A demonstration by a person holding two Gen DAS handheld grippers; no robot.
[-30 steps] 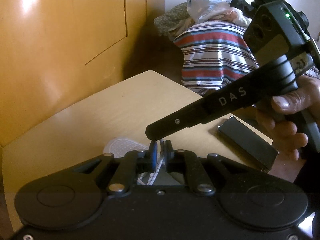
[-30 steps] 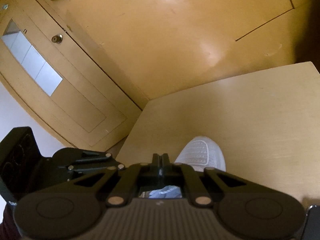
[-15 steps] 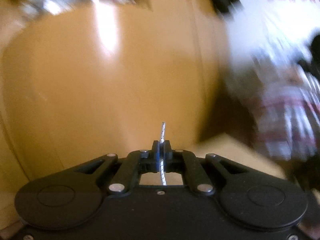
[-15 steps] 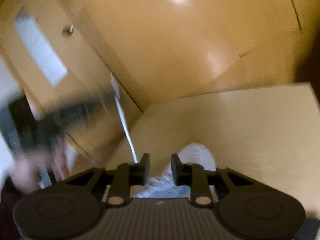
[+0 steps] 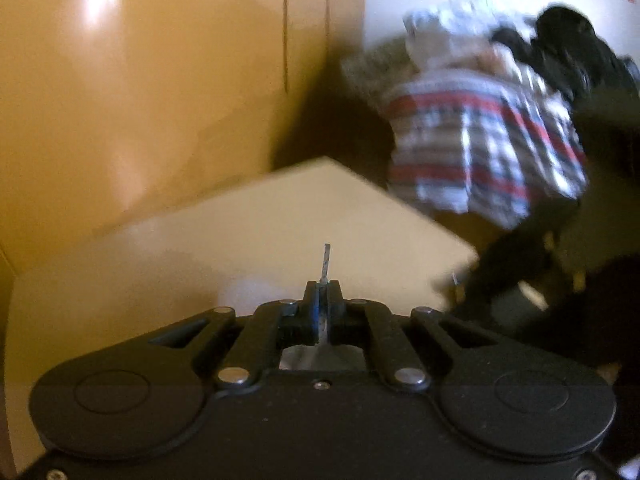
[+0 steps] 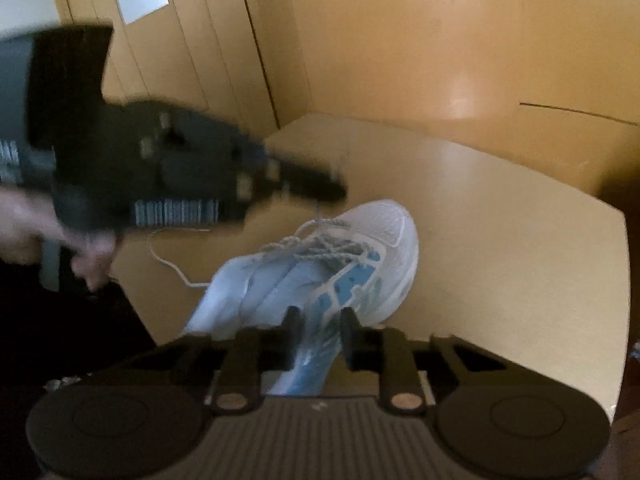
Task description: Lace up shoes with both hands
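The right hand-held gripper (image 6: 316,334) has been closing; its jaws stand apart, empty, directly above the white-and-blue mesh sneaker (image 6: 320,276) on the tan tabletop (image 6: 500,240), toe pointing away. Farther left, the left hand-held gripper (image 5: 322,296) is clamped on the thin grey-white lace tip (image 5: 325,258).

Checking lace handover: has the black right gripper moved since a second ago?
Yes. The right gripper has pulled back from the white and blue shoe, its jaws just closing, empty.
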